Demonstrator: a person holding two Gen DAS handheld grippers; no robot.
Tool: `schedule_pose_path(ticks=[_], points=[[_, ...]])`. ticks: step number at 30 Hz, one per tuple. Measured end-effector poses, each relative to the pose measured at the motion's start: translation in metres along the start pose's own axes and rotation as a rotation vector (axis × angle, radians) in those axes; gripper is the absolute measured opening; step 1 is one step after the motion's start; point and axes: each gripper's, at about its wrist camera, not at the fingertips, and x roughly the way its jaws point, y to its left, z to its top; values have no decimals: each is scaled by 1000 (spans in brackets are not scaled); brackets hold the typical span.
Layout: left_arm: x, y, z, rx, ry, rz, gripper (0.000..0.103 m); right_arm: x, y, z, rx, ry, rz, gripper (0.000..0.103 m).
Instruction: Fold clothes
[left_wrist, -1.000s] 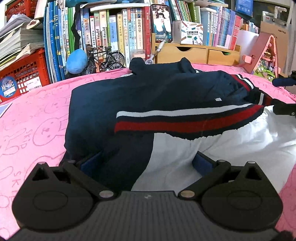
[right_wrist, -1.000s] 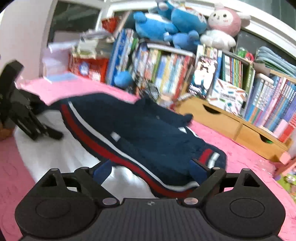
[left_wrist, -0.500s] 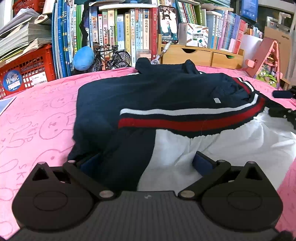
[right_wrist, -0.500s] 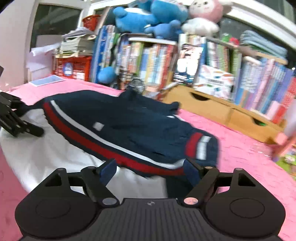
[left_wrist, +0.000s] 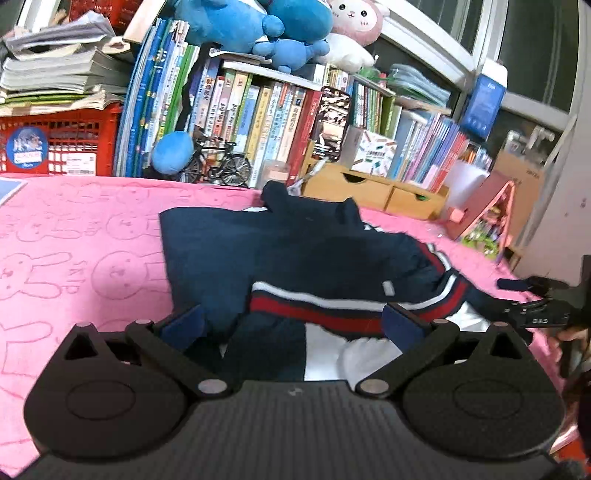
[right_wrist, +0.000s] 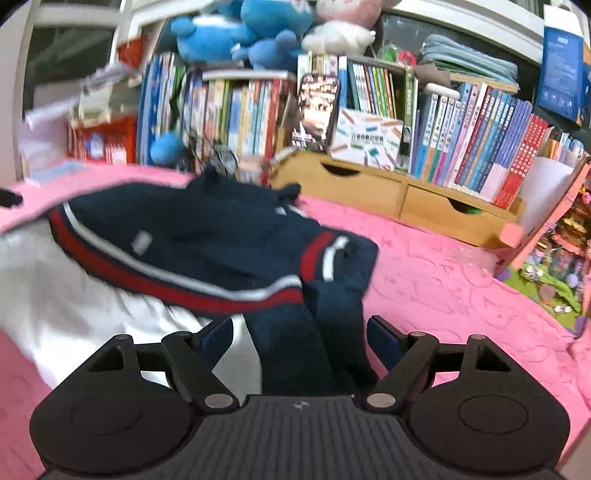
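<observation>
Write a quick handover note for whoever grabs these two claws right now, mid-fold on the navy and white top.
Left claw: open, nothing held, over the near left part of the navy and white top.
Right claw: open, jaws have just been closing, the top's navy fabric between them, not yet pinched.
The top lies on the pink cloth, navy upper part folded over the white part.
Left: finish and flatten the fold.

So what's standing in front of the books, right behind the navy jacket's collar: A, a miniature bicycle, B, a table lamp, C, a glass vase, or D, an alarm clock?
A: a small black model bicycle stands on the pink cover before the row of books, just beyond the navy jacket.
</observation>
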Motion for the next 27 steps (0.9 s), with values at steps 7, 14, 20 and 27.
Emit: schedule_pose_path(ticks=[7, 14, 20, 27], points=[[48, -6, -5, 97, 131, 27, 103, 37, 3, 6, 7, 82, 51, 64], [69, -14, -19, 245, 180, 132, 103, 51, 1, -6, 4, 99, 39, 69], [67, -11, -21, 217, 171, 139, 103, 57, -5, -10, 44, 100, -9, 84], [48, -6, -22, 139, 166, 121, 103, 45, -13, -13, 110, 87, 13, 85]])
